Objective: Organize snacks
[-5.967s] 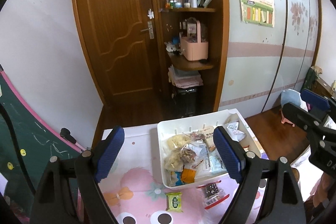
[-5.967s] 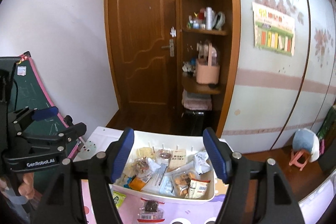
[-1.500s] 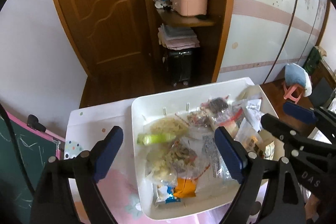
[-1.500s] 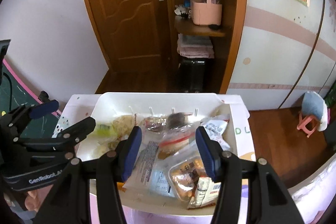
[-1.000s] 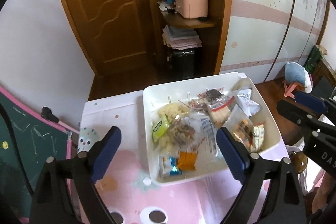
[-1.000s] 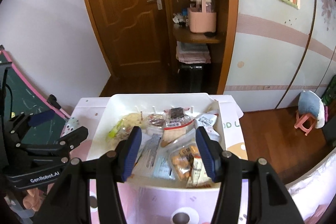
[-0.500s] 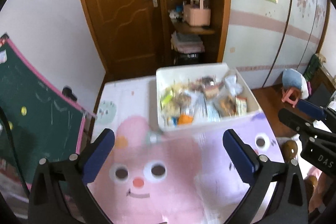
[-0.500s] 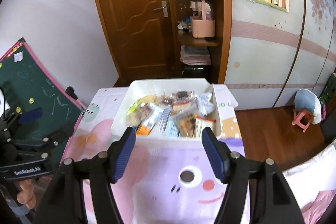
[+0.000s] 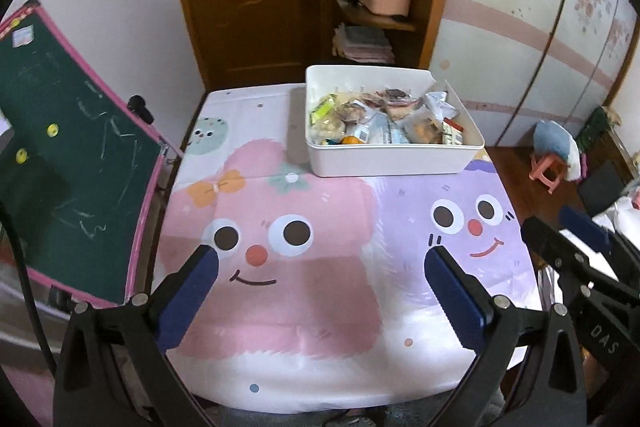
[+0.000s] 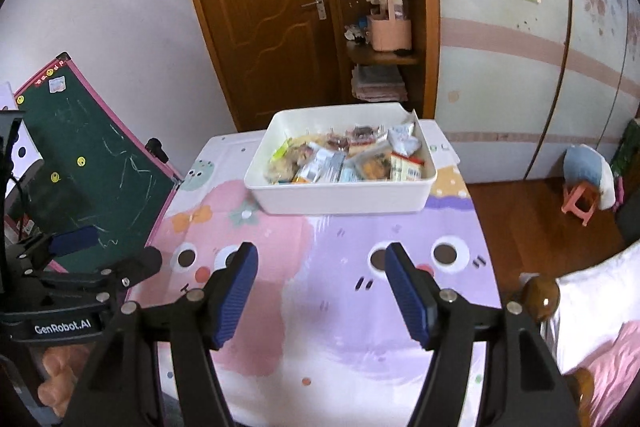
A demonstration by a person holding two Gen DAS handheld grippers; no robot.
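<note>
Both tongs stand spread and carry nothing. We find the left gripper, a black two-finger frame with blue ribbed pads, hanging above the near part of the table, its jaws wide apart. We find the right gripper, of the same make, likewise parted and unloaded, over the near purple half of the cloth; it also shows at the right edge of the left view.

Beneath both lies a tablecloth printed with pink and purple cartoon faces. We note no loose packet on the cloth in either view.

At the far end of the table sits a white rectangular plastic bin, well apart from both grippers. Inside it we see the assorted wrapped snack packets, heaped and overlapping, among them a green-wrapped piece at the left side and clear bags toward the right.

A green chalkboard with a pink frame leans beside the table on the left.

We judge the gathering complete or nearly so. If any tidying remains, we advise approaching the bin from above with jaws open, taking one packet by a free edge and avoiding the thin rim, so the light bin does not slide on the cloth.
</note>
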